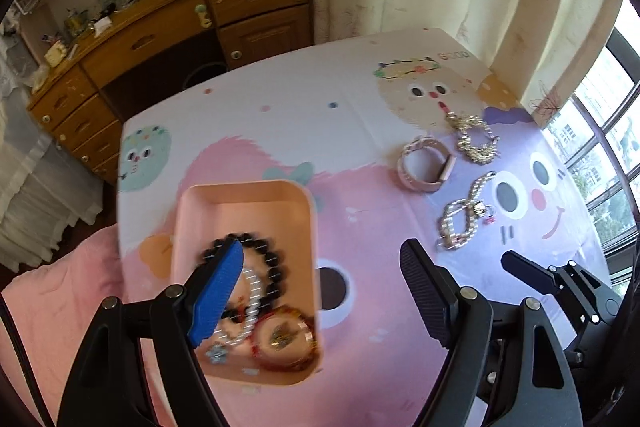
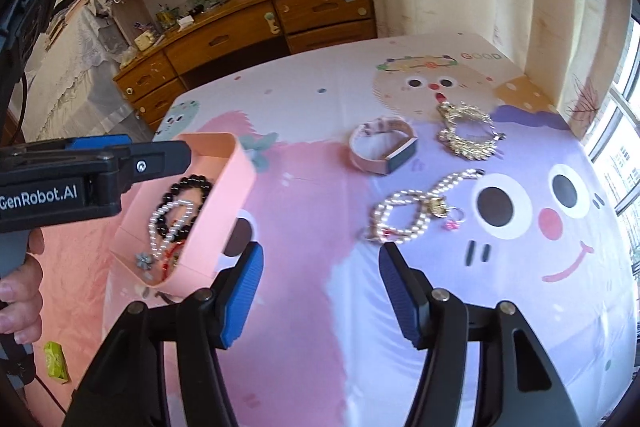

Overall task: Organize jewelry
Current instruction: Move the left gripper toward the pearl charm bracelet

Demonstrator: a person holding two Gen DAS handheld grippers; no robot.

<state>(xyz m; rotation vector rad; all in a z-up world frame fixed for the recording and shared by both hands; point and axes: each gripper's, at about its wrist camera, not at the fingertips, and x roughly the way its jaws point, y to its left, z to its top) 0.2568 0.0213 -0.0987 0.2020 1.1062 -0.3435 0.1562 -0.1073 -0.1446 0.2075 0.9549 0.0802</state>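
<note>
Left gripper (image 1: 320,291): wide open, nothing held; poised above the near end of the tray, blue pad over the black beads, other pad out over the bare counter.
Pink tray (image 2: 224,203): left part of the counter (image 2: 312,307), already loaded; open-topped, low-walled.
Tray contents: black bead bracelet (image 1: 276,267), white pearl strand (image 1: 250,307), red-and-gold bangle (image 1: 284,339), small grey flower charm (image 1: 216,353); overlapping one another.
Right gripper (image 2: 320,283): wide open, empty; hovering just short of the pearl piece, fingers either side of bare cloth.
Pink watch (image 2: 382,147): centre of counter, strap looped, standing on edge; well apart from tray.
Pearl chain bracelet (image 2: 416,211): right of centre, just beyond the right gripper; gold clasp and a small ring with pink stone (image 2: 454,221) touching or almost touching it, cannot tell which.
Gold chain (image 2: 466,135): far right, bunched, behind the pearl piece.
Status (judgement): roughly half sorted; three larger pieces plus the ring remaining outside.
Risk, grasp: limp chain likely to slip or trail from a pinch on a single link.
Risk, snag: small ring liable to be dragged along or flicked off if the clasp catches it.
Risk, tray: light tray liable to shift or tip if the left pad clips its wall.
Risk, tangle: further chains dropped onto overlapping strands likely to knot.
</note>
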